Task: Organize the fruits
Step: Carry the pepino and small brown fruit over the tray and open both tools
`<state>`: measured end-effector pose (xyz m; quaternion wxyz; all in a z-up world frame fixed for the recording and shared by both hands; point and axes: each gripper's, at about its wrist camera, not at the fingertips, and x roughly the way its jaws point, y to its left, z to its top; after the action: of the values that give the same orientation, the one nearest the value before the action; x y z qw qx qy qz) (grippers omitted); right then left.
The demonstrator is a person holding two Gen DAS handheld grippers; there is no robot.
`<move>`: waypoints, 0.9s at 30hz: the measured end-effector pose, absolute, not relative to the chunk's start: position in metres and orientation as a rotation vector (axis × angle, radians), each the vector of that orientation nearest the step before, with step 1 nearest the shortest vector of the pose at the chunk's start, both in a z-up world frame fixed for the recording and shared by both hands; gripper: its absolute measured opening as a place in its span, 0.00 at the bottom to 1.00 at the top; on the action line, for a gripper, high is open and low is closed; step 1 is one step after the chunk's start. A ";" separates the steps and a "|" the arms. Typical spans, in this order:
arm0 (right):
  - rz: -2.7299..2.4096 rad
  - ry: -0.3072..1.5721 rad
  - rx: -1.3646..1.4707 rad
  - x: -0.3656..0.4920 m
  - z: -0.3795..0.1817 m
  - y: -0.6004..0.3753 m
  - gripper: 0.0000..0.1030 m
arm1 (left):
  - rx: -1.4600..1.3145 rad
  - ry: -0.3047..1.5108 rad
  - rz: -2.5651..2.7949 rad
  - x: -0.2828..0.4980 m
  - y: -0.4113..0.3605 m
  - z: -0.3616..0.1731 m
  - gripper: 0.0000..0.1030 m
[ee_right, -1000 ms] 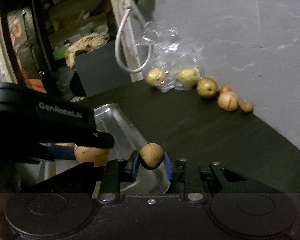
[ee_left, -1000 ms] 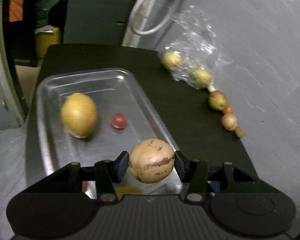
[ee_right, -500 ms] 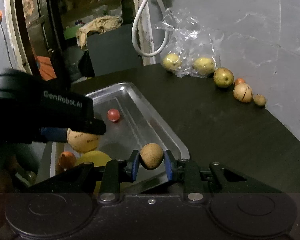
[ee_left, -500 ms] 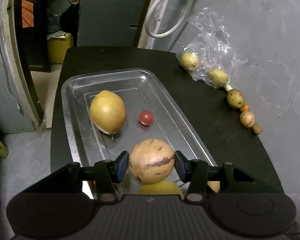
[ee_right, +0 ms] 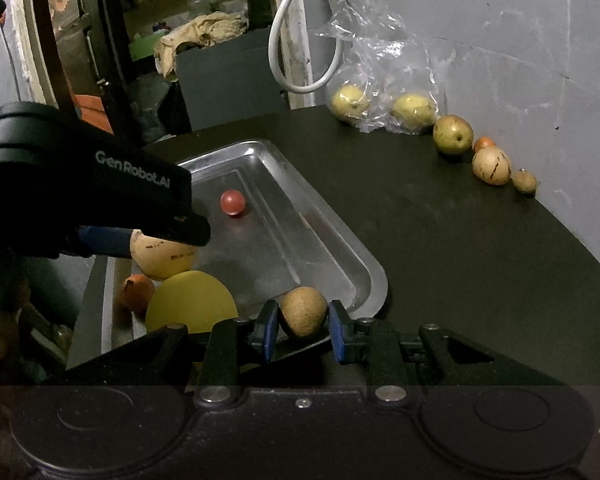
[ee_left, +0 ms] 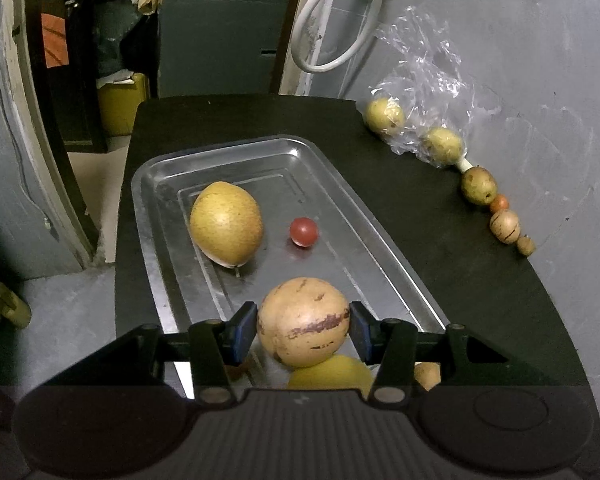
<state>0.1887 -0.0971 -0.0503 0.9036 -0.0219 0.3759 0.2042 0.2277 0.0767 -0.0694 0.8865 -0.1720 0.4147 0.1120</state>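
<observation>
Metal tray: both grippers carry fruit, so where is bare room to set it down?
Bare metal lies in the metal tray between the small red fruit and its right rim, and behind the big yellow fruit. The near end is crowded.

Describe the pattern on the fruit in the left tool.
Tan fruit with dark maroon streaks, gripped by the left tool; clearest in the left wrist view.

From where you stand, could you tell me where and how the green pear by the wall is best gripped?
Grip the green pear across its widest middle, coming from the table's open side: the wall backs it, and the bag and a small orange fruit flank it.
</observation>
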 end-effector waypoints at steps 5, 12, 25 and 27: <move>0.418 0.775 -0.046 0.188 -0.050 -0.097 0.29 | -0.350 0.868 0.235 0.226 0.079 -0.069 0.53; 0.406 0.765 -0.058 0.181 -0.046 -0.098 0.38 | -0.364 0.862 0.215 0.219 0.083 -0.067 0.58; 0.398 0.693 -0.140 0.150 -0.023 -0.120 0.86 | -0.391 0.773 0.217 0.167 0.075 -0.050 0.96; 0.394 0.698 -0.152 0.143 -0.022 -0.126 0.91 | -0.364 0.763 0.238 0.157 0.074 -0.050 0.99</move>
<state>0.1435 -0.1256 -0.0224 0.9179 -0.0738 0.3396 0.1915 0.1568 0.0736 -0.0499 0.9051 -0.1764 0.3694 0.1152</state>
